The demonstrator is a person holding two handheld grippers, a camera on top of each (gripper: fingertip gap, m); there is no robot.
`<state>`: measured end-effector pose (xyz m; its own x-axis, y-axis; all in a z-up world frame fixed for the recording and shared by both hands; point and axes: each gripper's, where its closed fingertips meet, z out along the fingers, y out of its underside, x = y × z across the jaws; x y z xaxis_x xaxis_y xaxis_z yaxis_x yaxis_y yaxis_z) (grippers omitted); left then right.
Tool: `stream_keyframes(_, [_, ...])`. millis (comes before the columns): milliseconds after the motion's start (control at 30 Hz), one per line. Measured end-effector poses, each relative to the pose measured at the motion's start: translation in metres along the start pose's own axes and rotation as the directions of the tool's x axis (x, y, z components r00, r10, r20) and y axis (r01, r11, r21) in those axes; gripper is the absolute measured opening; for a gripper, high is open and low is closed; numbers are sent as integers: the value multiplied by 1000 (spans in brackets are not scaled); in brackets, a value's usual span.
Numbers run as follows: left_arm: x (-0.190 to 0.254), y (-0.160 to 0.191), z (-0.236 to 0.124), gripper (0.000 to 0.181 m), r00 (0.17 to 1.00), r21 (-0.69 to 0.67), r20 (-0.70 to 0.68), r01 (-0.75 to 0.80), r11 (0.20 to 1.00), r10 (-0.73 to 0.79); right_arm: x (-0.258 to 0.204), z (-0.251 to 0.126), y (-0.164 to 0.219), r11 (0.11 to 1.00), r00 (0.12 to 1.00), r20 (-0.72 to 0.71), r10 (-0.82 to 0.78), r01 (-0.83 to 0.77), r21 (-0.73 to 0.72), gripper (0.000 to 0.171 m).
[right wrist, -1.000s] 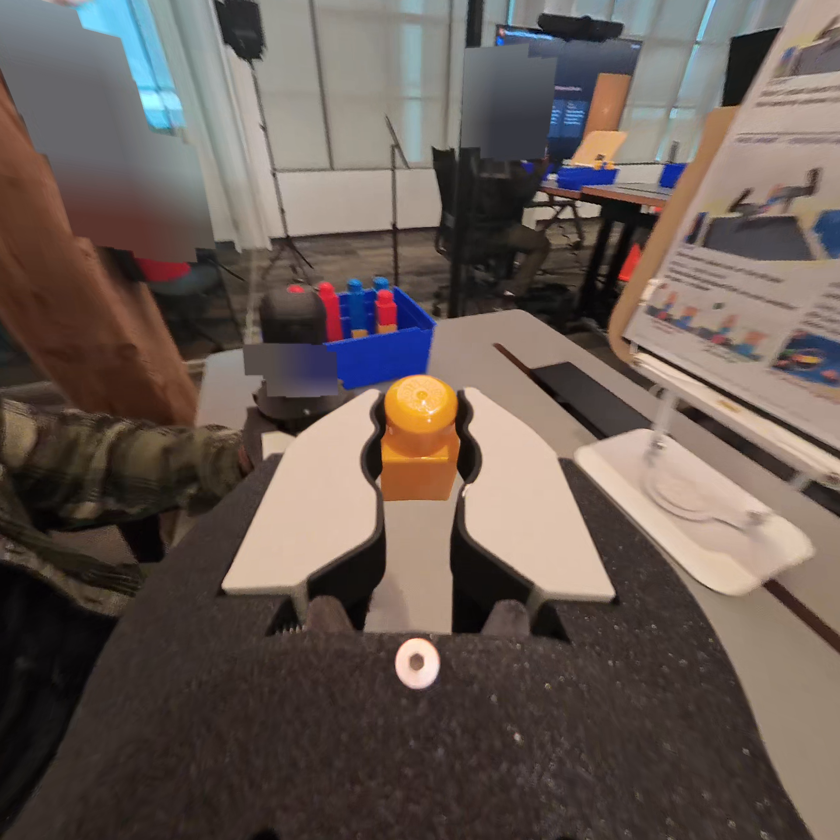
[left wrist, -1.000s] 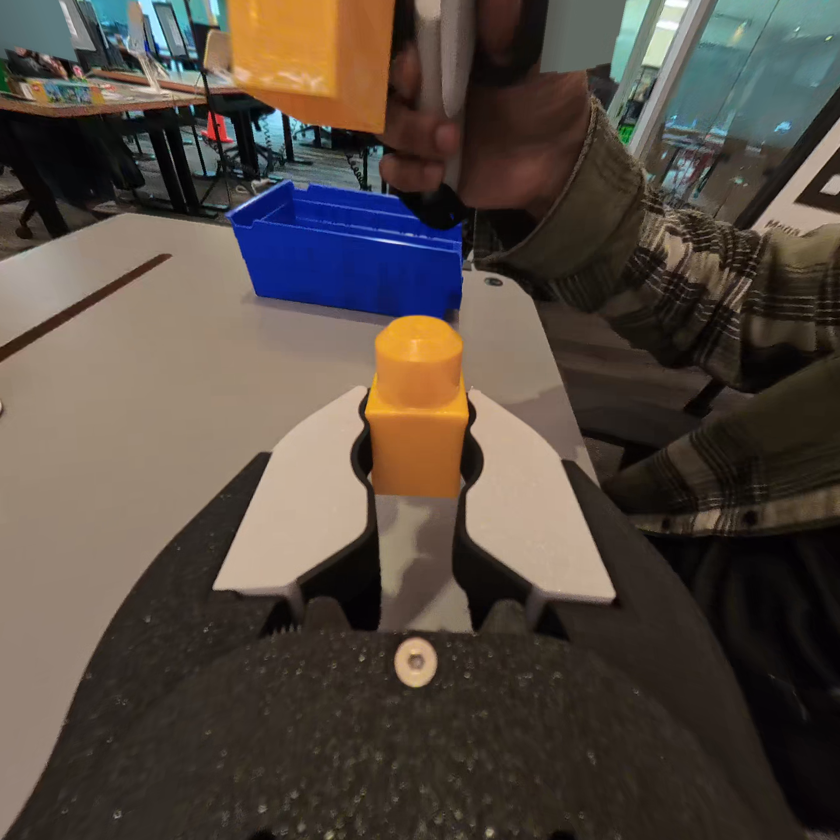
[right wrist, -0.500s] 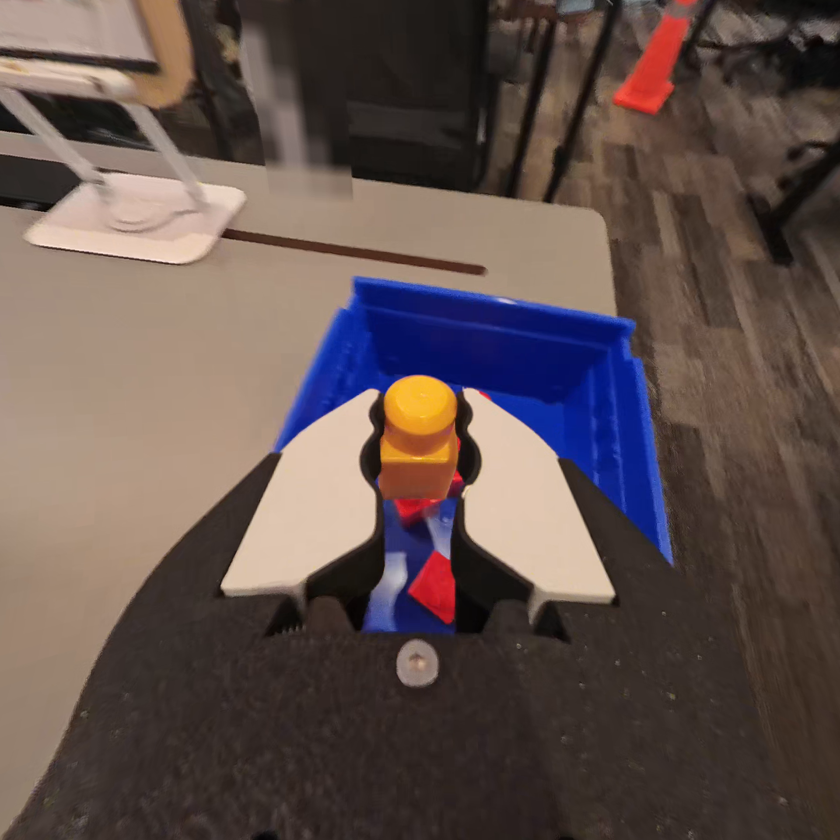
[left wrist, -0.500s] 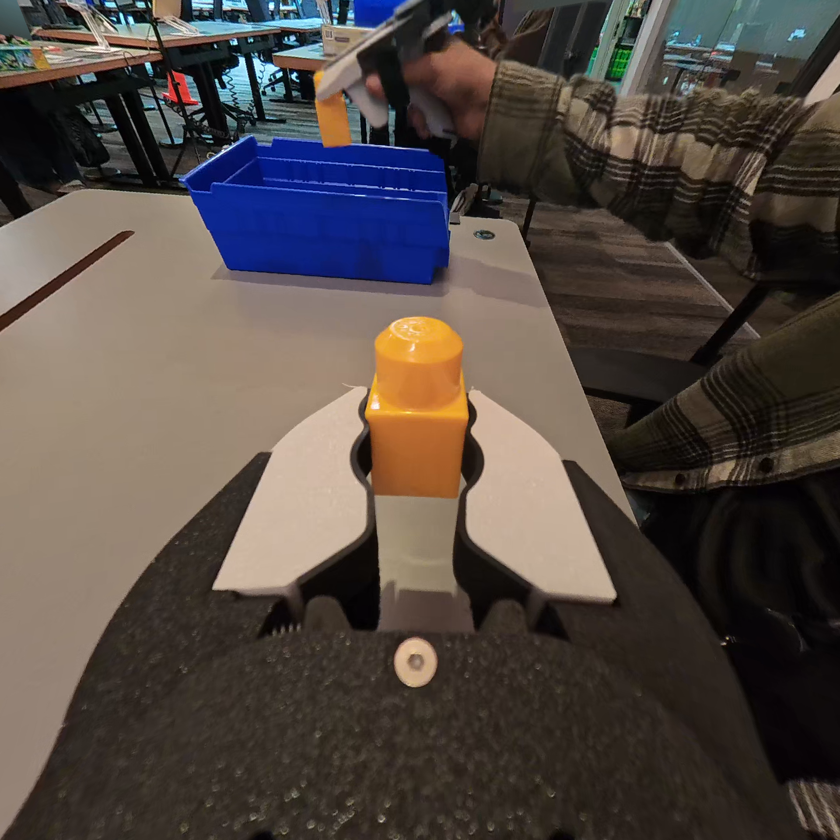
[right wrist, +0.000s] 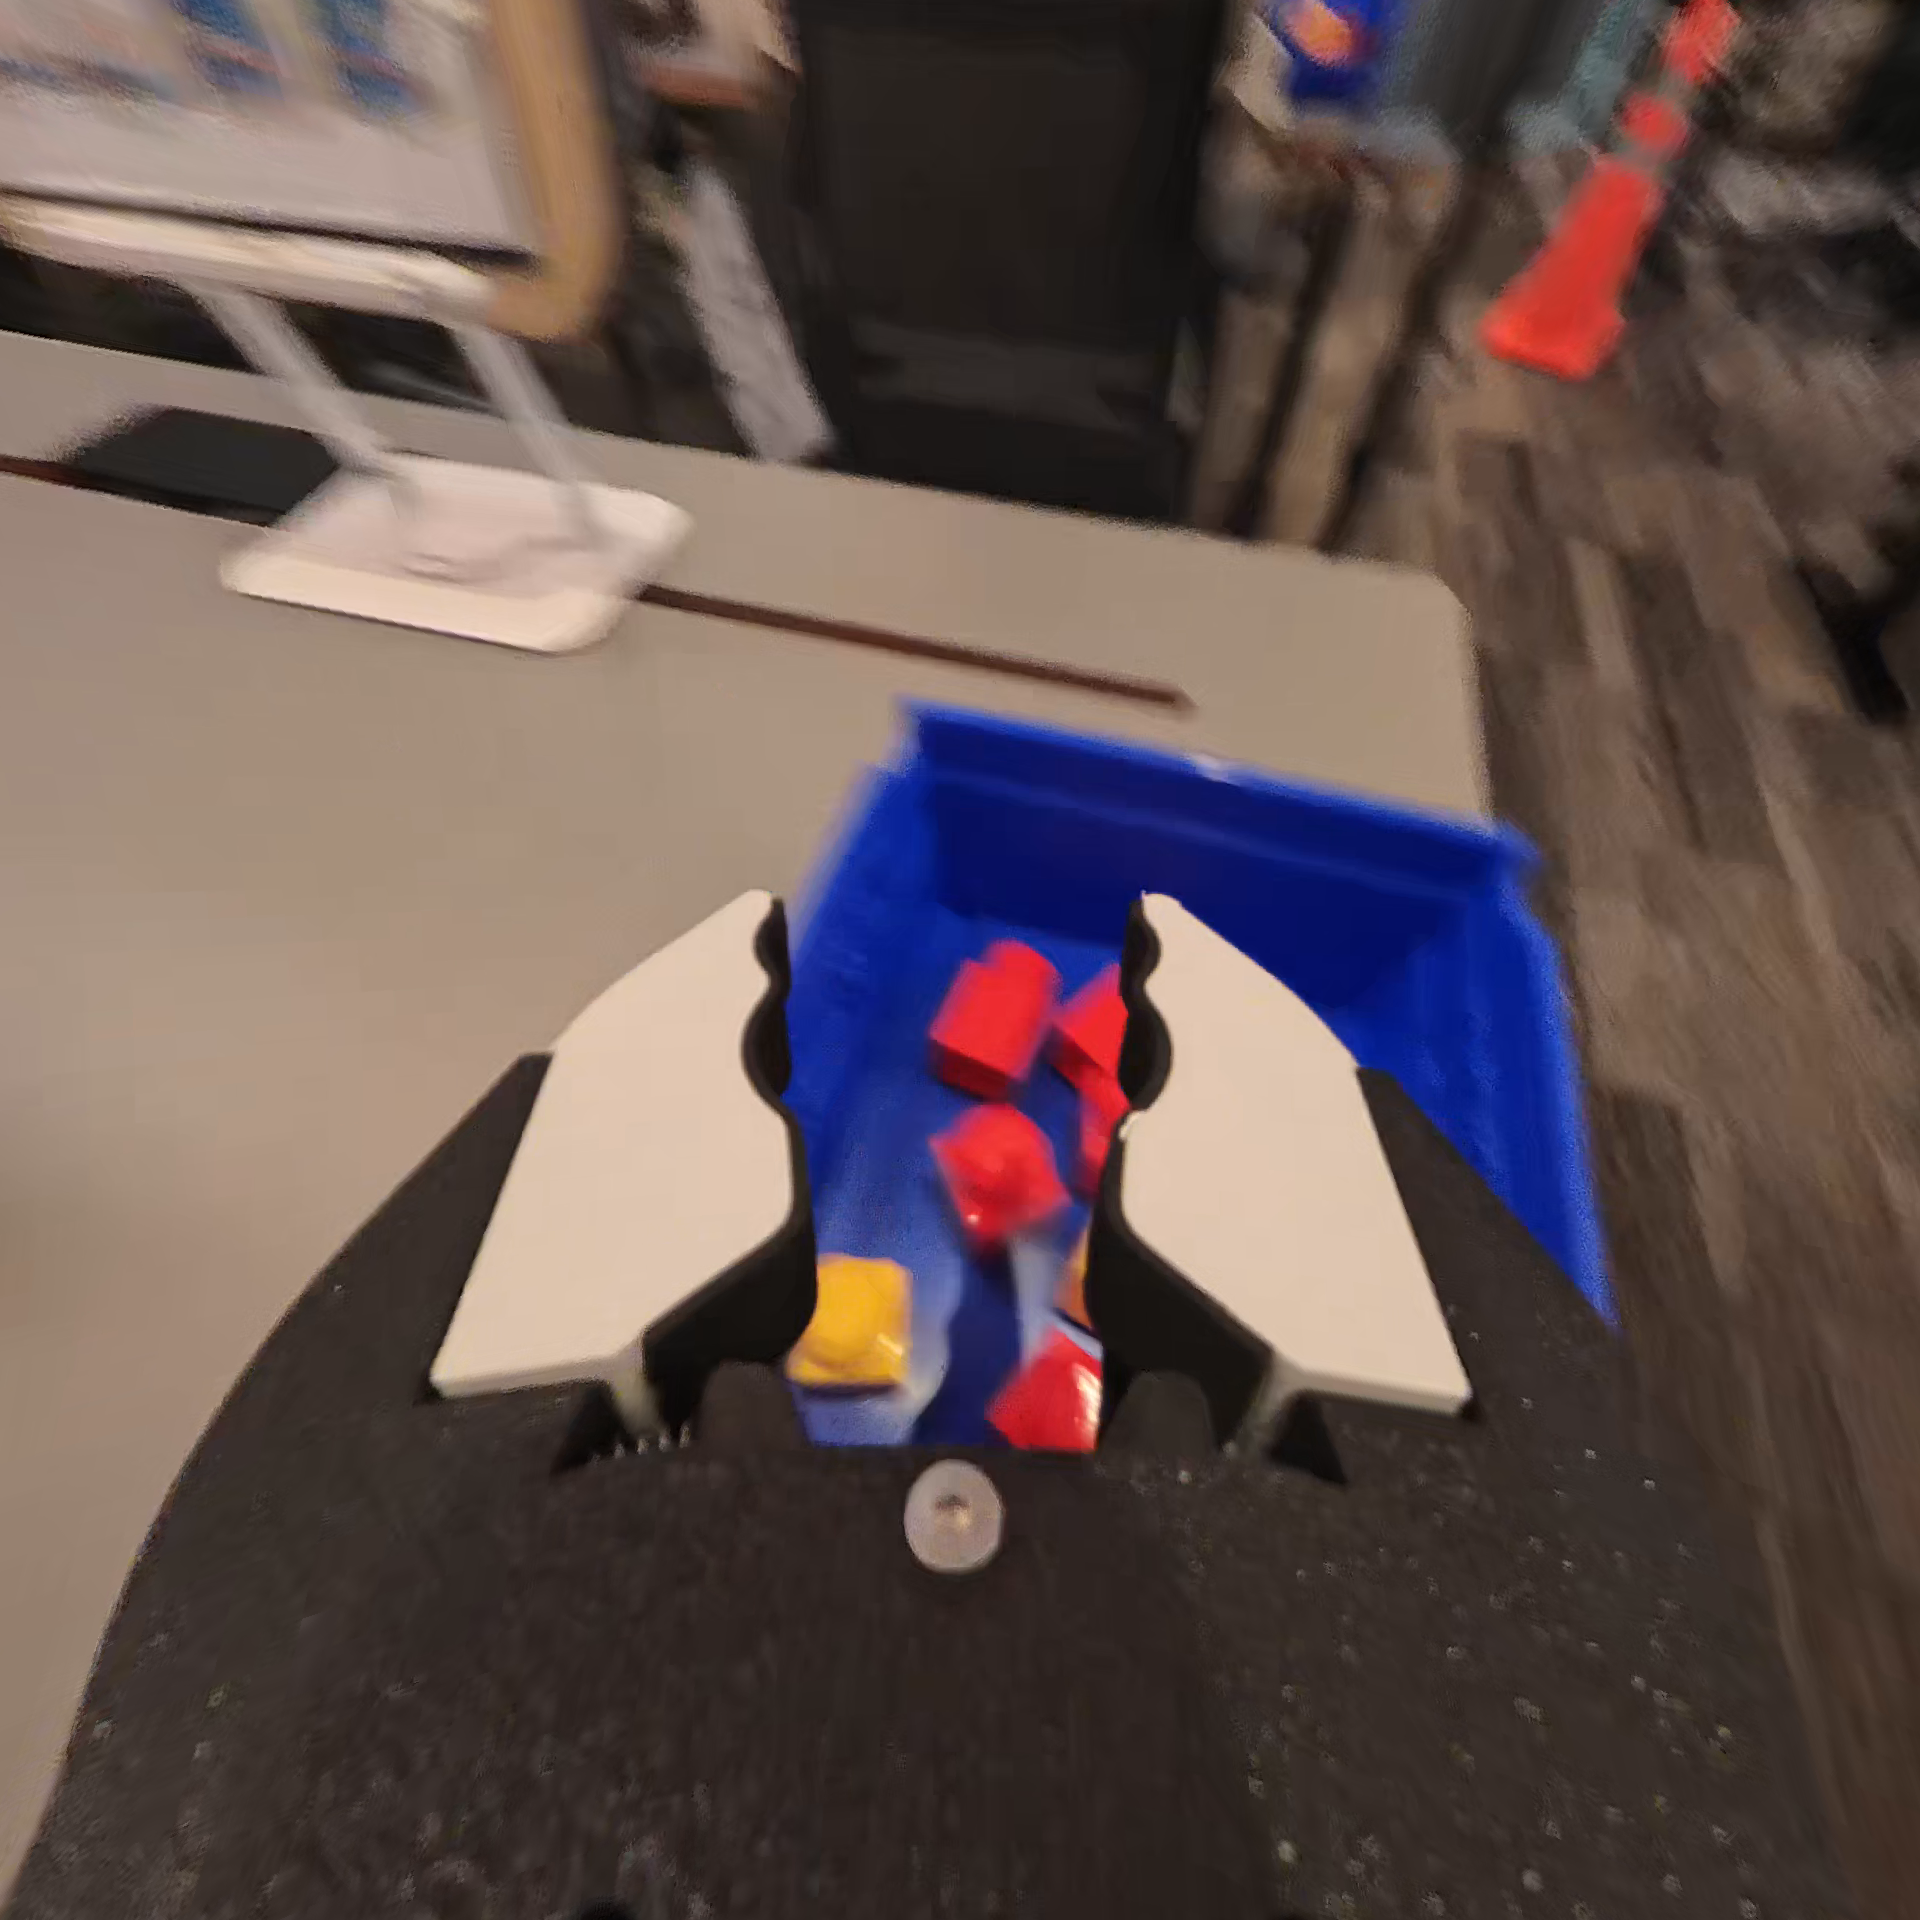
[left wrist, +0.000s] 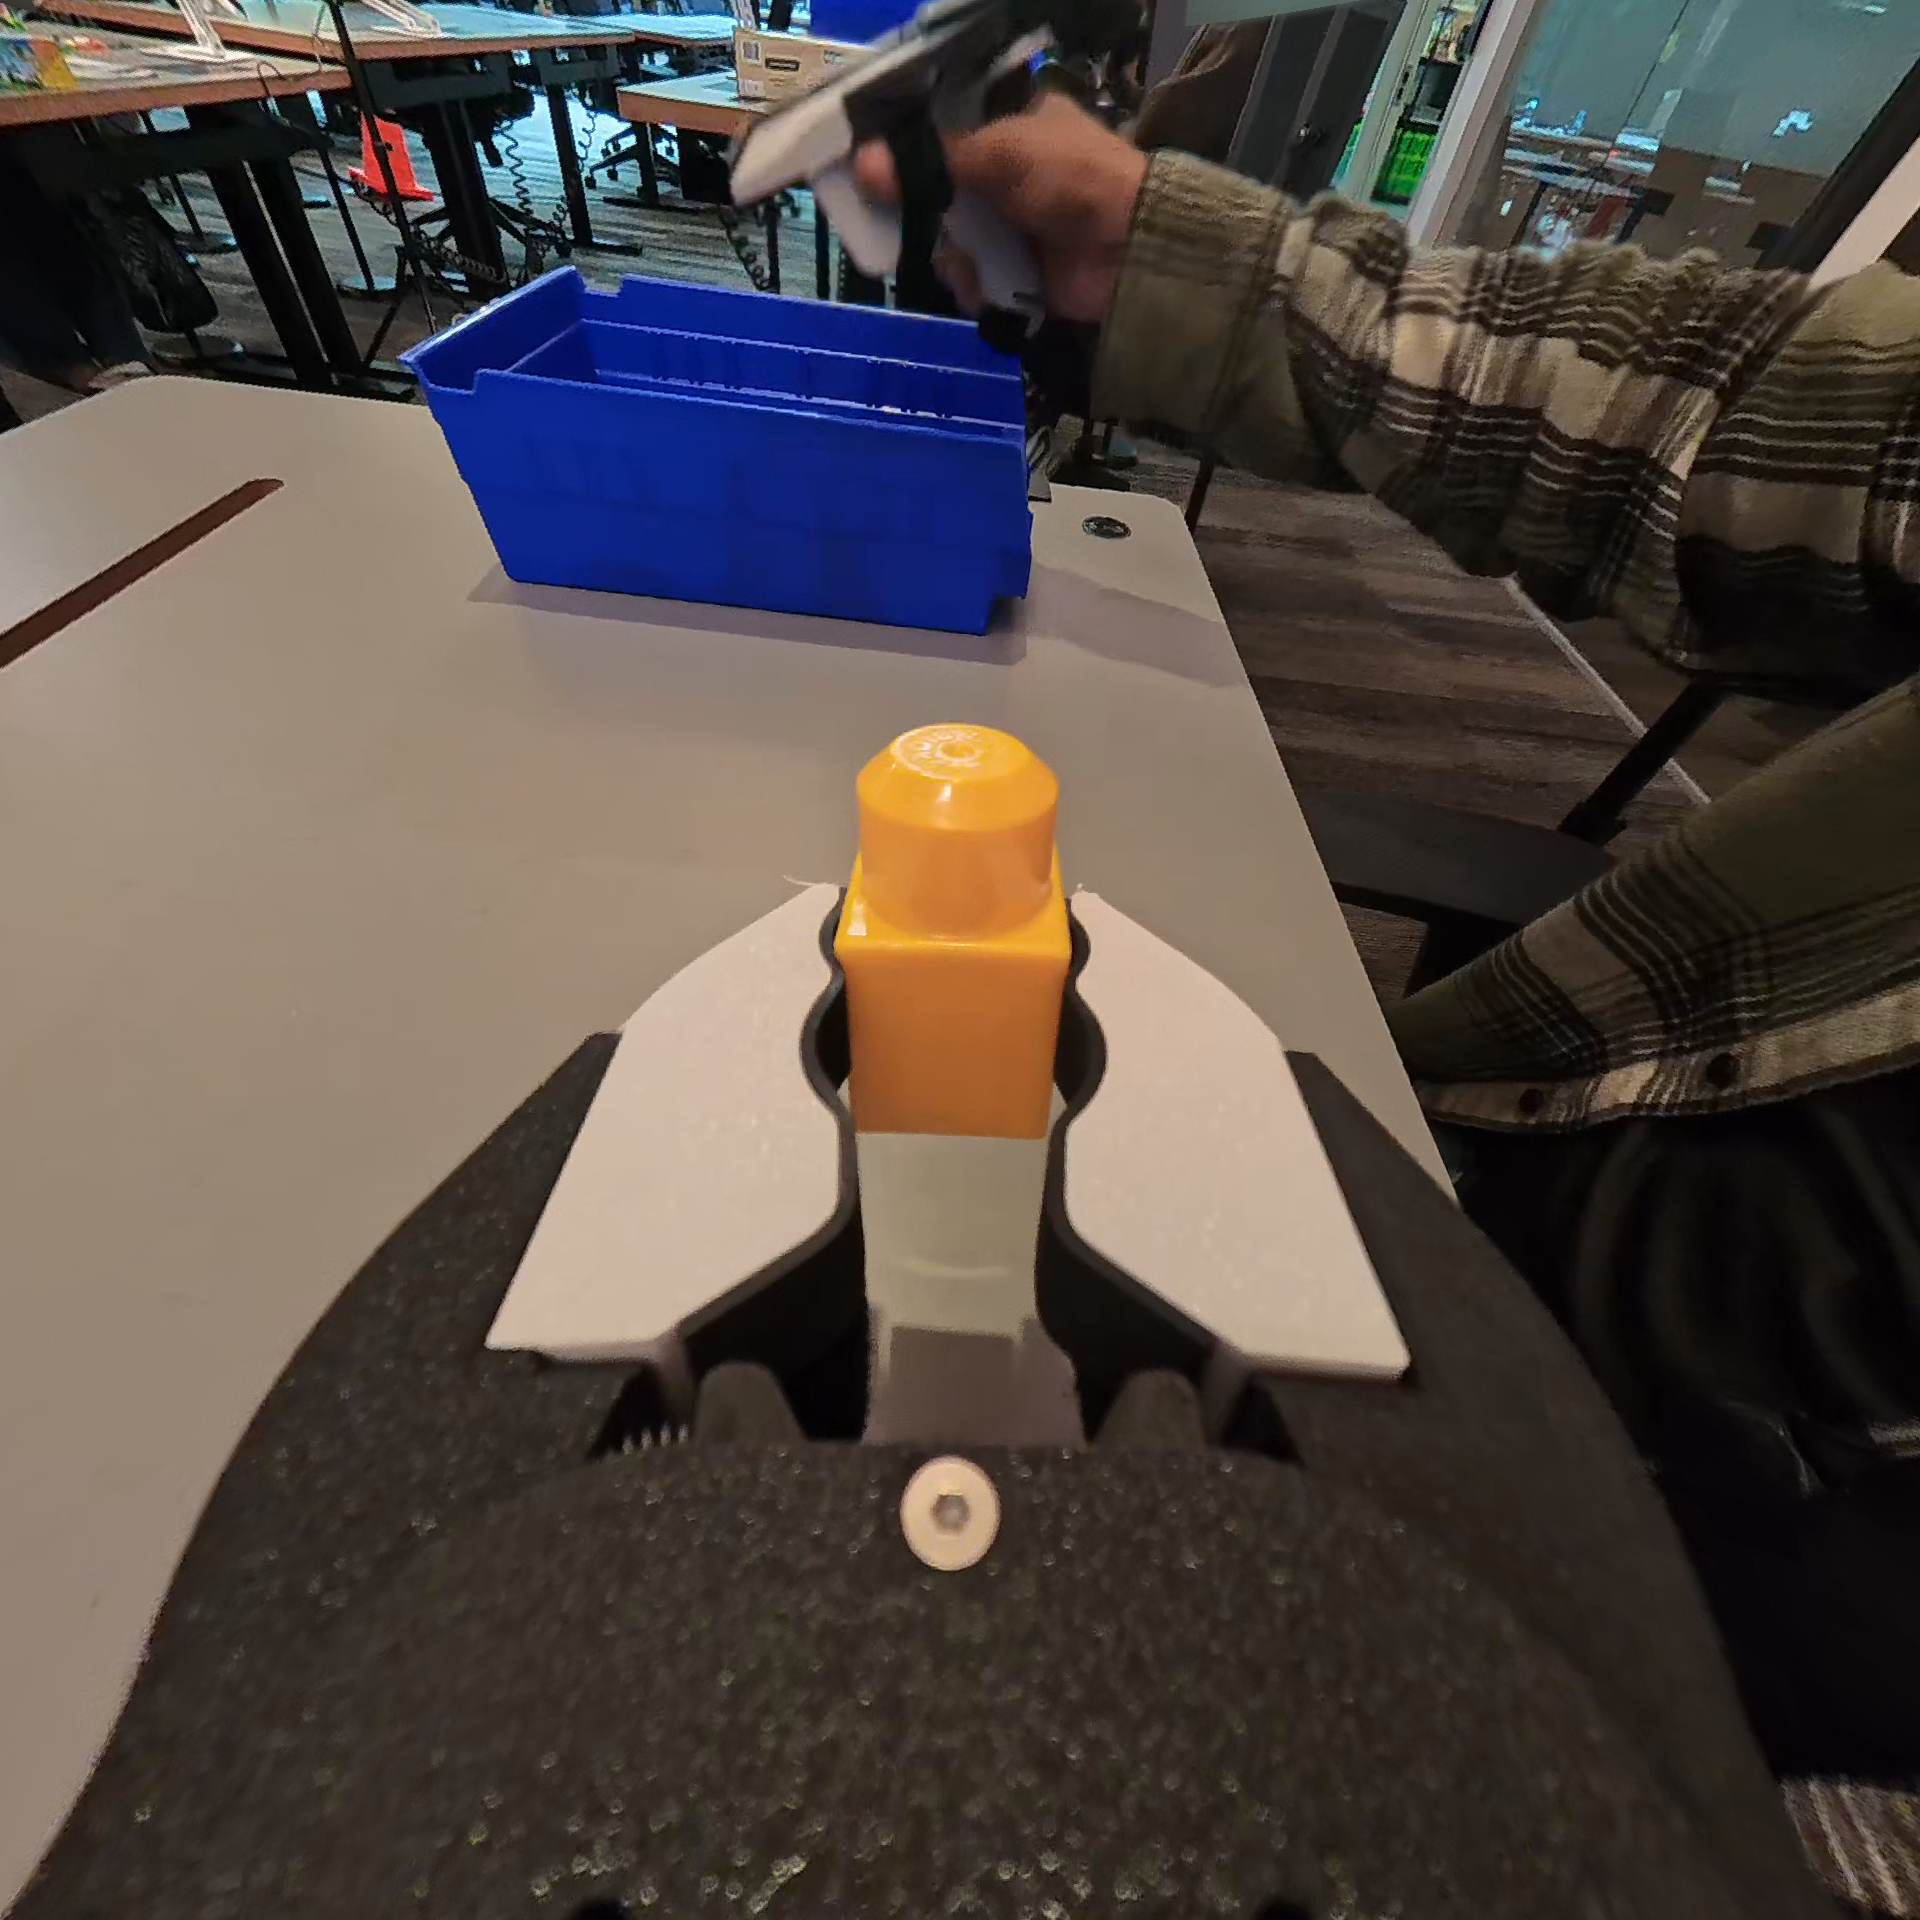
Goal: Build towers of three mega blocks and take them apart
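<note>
My left gripper [left wrist: 953, 914] is shut on an orange mega block [left wrist: 951, 966] and holds it upright above the grey table [left wrist: 364, 831]. The blue bin [left wrist: 748, 499] stands ahead of it at the table's far edge. My right gripper [right wrist: 956, 914] is open and empty above the blue bin [right wrist: 1455, 997]. Inside the bin lie several red blocks [right wrist: 992, 1018] and an orange block [right wrist: 852, 1325]. The right gripper also shows in the left wrist view [left wrist: 821, 156], held in a hand over the bin. The right wrist view is blurred.
A white stand base [right wrist: 457, 566] with a sign board sits on the table left of the bin. A dark slot [left wrist: 135, 571] runs across the table. The table's right edge [left wrist: 1299, 831] drops to the floor. A plaid sleeve [left wrist: 1558, 416] reaches across on the right. An orange cone [right wrist: 1569, 281] stands on the floor. Tip to tip, the grippers are about 40 centimeters apart.
My right gripper has opened and let go of its orange block, which now lies in the bin. The left gripper still holds its block in about the same place.
</note>
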<state>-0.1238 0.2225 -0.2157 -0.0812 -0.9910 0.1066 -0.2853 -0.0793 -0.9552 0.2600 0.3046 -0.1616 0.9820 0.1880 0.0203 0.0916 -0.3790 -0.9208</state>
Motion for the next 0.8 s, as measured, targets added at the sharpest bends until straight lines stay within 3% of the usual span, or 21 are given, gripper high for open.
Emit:
stream_keyframes(67, [0,0,1,36,1000,-2,-3,3,1000,-3,-79,-9,-35,989,965,229,-128,107,100,57])
stream_keyframes(133, [0,0,2,36,1000,-1,-2,-1,1000,1,-168,-18,-52,963,868,423,-261,205,173,60])
stream_keyframes(233, [3,-1,2,36,1000,3,-9,-10,1000,10,-290,-25,-44,910,646,643,-412,334,247,68])
stream_keyframes(333, [5,-2,2,36,1000,8,-21,-16,1000,16,-372,-22,-19,843,454,739,-497,454,288,57])
stream_keyframes(467, [8,-4,1,36,999,15,-29,-28,1000,28,-418,-12,-1,792,331,787,-522,530,303,49])
stream_keyframes(800, [13,-9,-2,36,997,23,-36,-61,998,62,-428,-1,13,829,303,865,-401,521,202,29])
